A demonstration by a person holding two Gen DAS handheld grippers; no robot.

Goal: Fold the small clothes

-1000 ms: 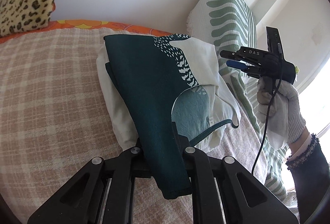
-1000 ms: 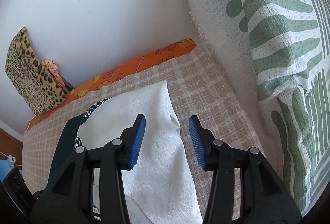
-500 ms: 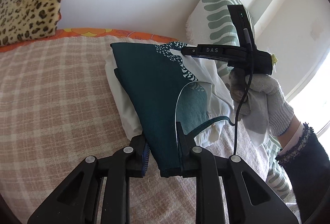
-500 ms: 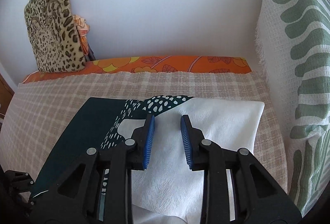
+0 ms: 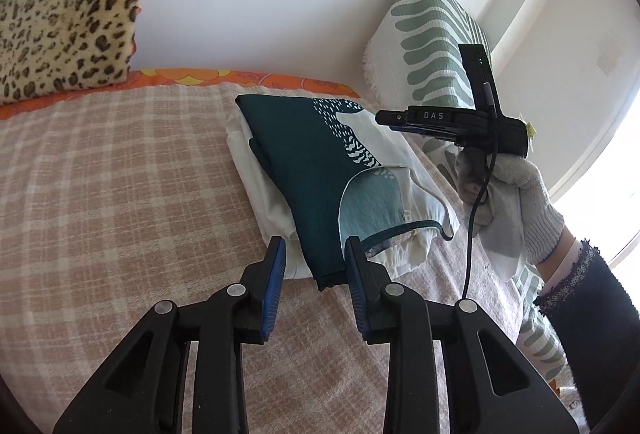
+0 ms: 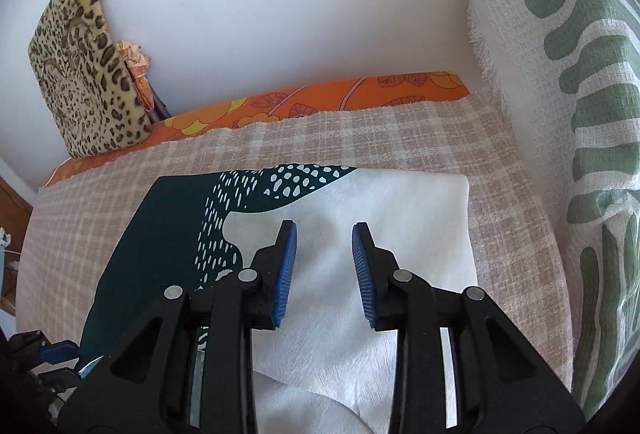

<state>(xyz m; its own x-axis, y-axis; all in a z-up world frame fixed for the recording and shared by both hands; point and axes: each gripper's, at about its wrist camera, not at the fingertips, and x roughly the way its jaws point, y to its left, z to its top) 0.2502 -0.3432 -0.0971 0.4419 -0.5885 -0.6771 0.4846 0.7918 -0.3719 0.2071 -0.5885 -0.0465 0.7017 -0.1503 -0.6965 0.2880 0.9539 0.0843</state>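
Observation:
A folded dark green and white garment [image 5: 320, 170] with a dotted print lies on the checked bed cover, on top of another folded white piece [image 5: 260, 186]. My left gripper [image 5: 314, 266] is open, its blue pads on either side of the garment's near corner, not gripping it. My right gripper [image 6: 324, 262] is open and hovers above the white part of the garment [image 6: 400, 218]. The right gripper also shows in the left wrist view [image 5: 384, 120], held by a gloved hand at the garment's far right edge.
A leopard-print cushion [image 5: 60, 6] leans on the wall at the far left. A green-and-white leaf-pattern pillow [image 6: 568, 82] stands along the right side. An orange floral sheet edge [image 6: 320, 98] runs along the wall. The checked bed cover [image 5: 100, 174] spreads left of the clothes.
My left gripper opened and let go of the garment's corner, which now lies on the pile. My right gripper swung over the garment, narrowed, then opened wider again.

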